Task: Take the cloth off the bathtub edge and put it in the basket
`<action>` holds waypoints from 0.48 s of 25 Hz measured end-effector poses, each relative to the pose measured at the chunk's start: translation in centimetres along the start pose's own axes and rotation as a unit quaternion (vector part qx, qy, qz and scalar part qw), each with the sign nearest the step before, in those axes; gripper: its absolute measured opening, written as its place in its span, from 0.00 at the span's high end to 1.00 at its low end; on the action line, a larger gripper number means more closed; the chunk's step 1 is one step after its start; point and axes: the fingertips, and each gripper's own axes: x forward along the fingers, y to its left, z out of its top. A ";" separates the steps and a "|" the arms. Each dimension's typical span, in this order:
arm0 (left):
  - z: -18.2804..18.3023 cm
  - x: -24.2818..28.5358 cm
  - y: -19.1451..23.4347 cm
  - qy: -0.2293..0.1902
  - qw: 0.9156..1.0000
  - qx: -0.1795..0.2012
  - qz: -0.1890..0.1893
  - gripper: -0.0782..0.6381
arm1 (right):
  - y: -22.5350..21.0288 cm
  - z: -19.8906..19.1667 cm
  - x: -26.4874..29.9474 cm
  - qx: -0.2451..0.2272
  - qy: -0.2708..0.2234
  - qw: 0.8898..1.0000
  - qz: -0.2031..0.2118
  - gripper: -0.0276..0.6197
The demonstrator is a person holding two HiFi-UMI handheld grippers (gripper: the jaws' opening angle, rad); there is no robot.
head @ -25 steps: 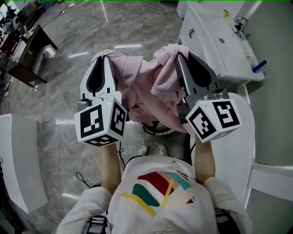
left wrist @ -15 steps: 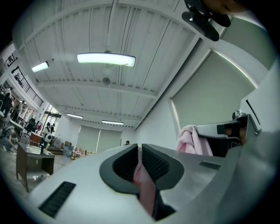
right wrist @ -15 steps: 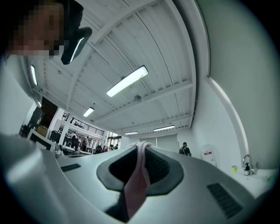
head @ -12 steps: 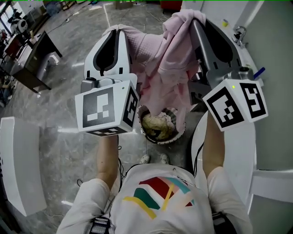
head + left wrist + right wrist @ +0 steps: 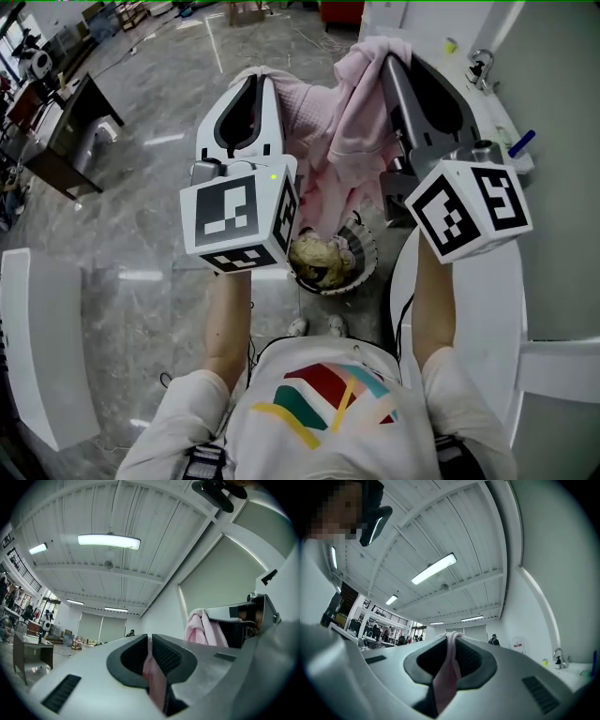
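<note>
A pink cloth (image 5: 330,141) hangs bunched between my two grippers, lifted high in front of me. The left gripper (image 5: 255,73) is shut on one edge of it, and pink fabric is pinched between its pads (image 5: 152,667). My right gripper (image 5: 386,58) is shut on another fold, which runs up between its dark pads (image 5: 450,656). In the left gripper view the right gripper (image 5: 243,620) shows at the right with cloth (image 5: 201,627) draped from it. Below the hanging cloth stands a round basket (image 5: 367,264) holding a crumpled beige cloth (image 5: 319,261). The white bathtub edge (image 5: 478,309) runs along the right.
A white washbasin with a tap (image 5: 480,64) and a blue item (image 5: 521,141) stands at the upper right. A dark desk (image 5: 66,122) is at the upper left and a white curved fixture (image 5: 37,347) at the left. The person's feet (image 5: 314,328) stand on the grey marble floor next to the basket.
Both grippers have risen with the pink cloth still held. The cloth's lower end has lifted, and the basket with the beige cloth has come into sight beneath it.
</note>
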 end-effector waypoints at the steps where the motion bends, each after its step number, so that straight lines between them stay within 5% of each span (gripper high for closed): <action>1: -1.0 0.0 -0.4 0.009 1.000 -0.001 0.000 0.83 | -0.2 -1.1 -0.4 0.005 0.010 1.000 -0.002 0.86; 12: -15.3 -1.4 -5.3 0.134 0.990 0.003 -0.039 0.83 | -2.9 -15.6 -6.8 0.063 0.133 0.988 -0.042 0.86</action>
